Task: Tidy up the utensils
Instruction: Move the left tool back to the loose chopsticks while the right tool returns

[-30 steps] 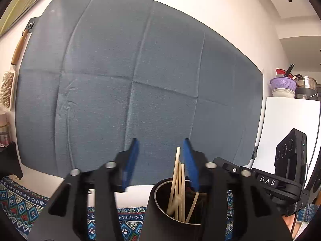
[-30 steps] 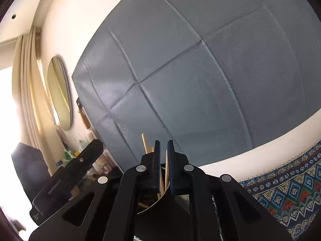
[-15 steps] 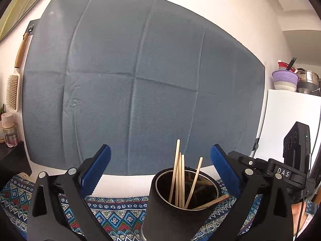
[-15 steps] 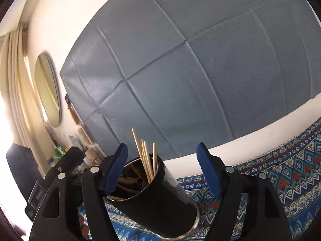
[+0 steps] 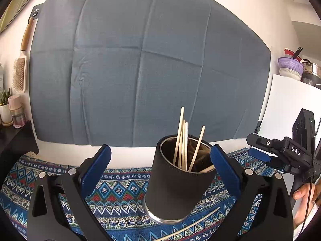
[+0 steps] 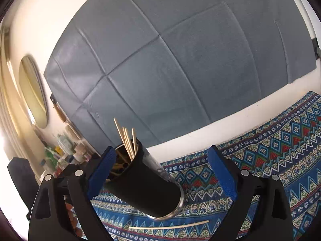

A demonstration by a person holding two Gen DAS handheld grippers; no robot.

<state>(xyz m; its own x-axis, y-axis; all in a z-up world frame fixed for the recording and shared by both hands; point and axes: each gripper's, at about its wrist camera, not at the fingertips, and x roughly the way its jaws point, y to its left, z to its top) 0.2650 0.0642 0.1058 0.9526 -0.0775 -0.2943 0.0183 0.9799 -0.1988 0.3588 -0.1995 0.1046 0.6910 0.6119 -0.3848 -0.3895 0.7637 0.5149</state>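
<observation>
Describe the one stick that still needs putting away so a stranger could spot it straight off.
Start at the patterned blue cloth spread over the table below the grey wall hanging. On it stands a black cup with several pale sticks upright inside. The loose stick is the only one lying flat on the cloth, just in front of the cup's metal base.

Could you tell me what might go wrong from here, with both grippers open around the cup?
The left gripper has its right finger close against the black cup, so a sideways move might tip it and spill the upright sticks. The loose stick on the patterned cloth lies flat, so pinching it could snag fabric.
</observation>
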